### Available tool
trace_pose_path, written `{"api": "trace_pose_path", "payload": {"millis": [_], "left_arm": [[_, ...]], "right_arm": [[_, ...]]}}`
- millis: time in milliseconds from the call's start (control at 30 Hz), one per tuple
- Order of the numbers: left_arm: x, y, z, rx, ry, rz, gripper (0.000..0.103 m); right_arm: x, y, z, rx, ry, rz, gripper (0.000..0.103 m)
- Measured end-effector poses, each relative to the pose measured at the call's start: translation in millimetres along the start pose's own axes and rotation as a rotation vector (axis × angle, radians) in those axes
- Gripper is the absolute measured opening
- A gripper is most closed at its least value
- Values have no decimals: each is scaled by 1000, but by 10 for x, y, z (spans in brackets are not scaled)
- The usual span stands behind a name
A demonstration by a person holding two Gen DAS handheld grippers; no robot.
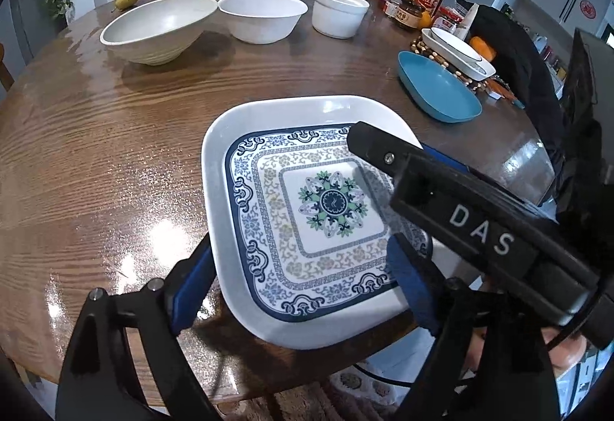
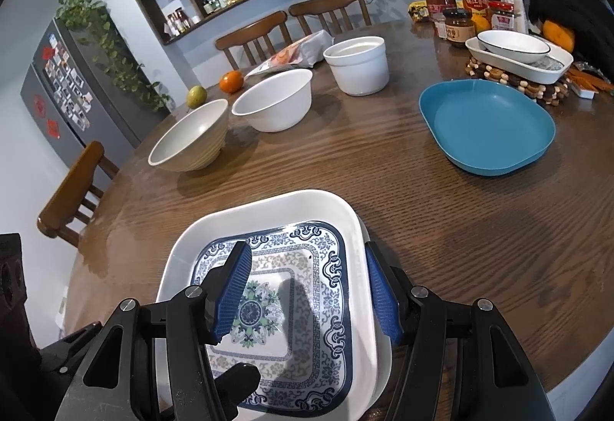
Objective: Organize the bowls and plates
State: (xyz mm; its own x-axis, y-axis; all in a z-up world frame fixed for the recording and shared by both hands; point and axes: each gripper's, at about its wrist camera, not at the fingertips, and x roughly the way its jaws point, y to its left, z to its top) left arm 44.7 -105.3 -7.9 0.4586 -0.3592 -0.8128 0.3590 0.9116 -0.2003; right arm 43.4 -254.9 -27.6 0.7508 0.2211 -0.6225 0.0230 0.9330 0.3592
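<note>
Under right claw (image 2: 307, 290) — patterned plate (image 2: 307, 229) near rim hidden, grip unclear; left claw (image 1: 303, 267) wide.

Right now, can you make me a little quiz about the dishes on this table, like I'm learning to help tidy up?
1. True or false: the blue dish has food in it.
2. How many empty bowls stand in a row behind the patterned plate? A) one B) three C) five
3. Fill in: the left gripper has one finger on each side of the patterned plate's near ______.

Key
1. False, it is empty.
2. B: the beige bowl, the wide white bowl and the tall white bowl.
3. Corner.
</note>
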Motion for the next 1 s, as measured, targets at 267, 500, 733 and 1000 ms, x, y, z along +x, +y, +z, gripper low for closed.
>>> {"api": "trace_pose_path", "payload": {"millis": [267,500,733,1000], "left_arm": [[-88,41,-1,8,-24,-9,89],[-118,122,-6,-22,-29,-14,89],[-196,166,-15,-35,-55,-23,89],[-285,250,-38,-63,-82,-23,89]], "right_arm": [[-19,-25,3,-5,-10,-5,62],[-60,-3,-6,-20,-33,-71,62],[-111,7,-13,-19,-40,-54,62],[-262,62,-41,-35,-70,-51,62]]}}
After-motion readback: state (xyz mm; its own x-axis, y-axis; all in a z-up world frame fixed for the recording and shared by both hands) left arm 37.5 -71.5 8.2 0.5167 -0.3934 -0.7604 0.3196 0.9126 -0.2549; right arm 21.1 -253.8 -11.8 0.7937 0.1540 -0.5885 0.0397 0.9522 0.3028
